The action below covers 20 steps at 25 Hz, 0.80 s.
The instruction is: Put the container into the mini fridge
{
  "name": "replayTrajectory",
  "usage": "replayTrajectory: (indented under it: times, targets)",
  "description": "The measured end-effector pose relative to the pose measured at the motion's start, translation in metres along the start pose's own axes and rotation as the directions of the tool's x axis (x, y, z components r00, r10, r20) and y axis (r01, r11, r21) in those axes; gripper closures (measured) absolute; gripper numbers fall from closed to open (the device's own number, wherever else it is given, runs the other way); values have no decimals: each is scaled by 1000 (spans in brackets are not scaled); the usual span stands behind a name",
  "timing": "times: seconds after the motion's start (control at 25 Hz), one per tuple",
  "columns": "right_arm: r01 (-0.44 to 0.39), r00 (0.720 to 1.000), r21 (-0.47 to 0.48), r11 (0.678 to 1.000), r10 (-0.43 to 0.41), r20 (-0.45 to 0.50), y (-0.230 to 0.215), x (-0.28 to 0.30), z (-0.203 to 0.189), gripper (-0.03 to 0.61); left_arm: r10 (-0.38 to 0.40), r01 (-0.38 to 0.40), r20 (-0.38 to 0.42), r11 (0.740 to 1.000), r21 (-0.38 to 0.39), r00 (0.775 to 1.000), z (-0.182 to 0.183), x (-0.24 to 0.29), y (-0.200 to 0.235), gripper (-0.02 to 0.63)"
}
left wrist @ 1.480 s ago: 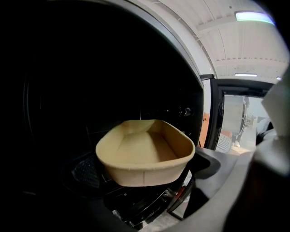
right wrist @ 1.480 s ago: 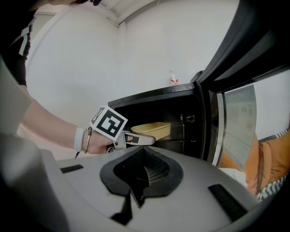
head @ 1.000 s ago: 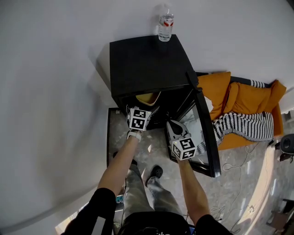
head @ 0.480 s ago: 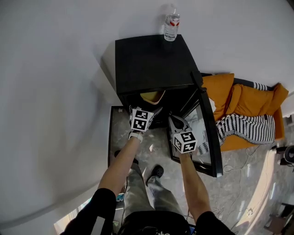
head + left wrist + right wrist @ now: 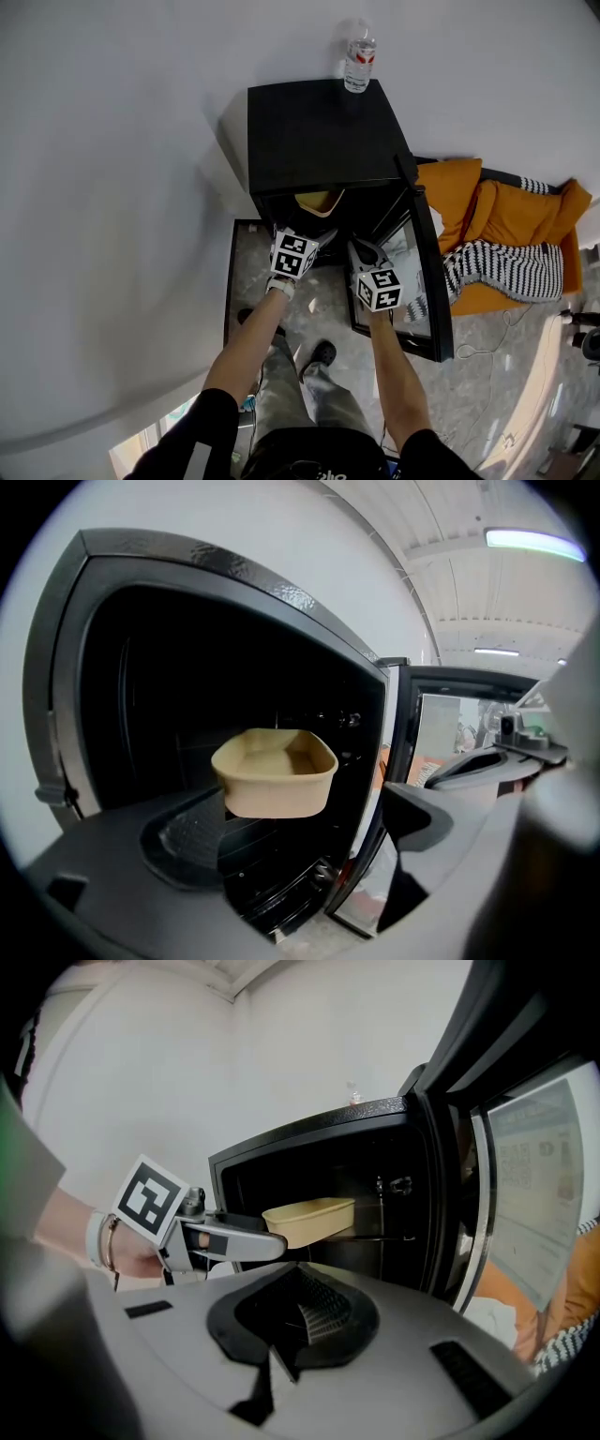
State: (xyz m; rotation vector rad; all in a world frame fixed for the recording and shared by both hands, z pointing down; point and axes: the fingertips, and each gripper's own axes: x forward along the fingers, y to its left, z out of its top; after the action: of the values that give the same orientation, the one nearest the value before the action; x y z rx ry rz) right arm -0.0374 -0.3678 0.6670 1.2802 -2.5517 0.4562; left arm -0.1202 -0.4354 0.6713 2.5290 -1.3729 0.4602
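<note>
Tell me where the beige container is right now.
The beige container sits on a shelf inside the open mini fridge, near the centre of the head view, just ahead of the left hand-held gripper.

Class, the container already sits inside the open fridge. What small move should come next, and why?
Probably draw the left gripper back out of the doorway. The container rests inside the fridge. The left jaws, which have just closed slightly, stand apart with nothing between them, and the door is open, so it can only be closed once the gripper is clear.
</note>
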Motion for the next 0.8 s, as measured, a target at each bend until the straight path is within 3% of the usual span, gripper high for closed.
replayTrajectory:
  times: [0.2,0.52,0.8]
  targets:
    - [-6,1000,9,1000,6,-5,6,-9,2,571,-23,23,-4,1000,-13,1000,4,-19,-13,163]
    - [-27,999,34,999,26,33,23,-39,29,571,-67,67,13,997,-48,998,15,-69,-49,389]
    - [-46,998,36,998,44,36,44,-71,54,571,-83,86,73,996,-38,994,38,-121,-74,565]
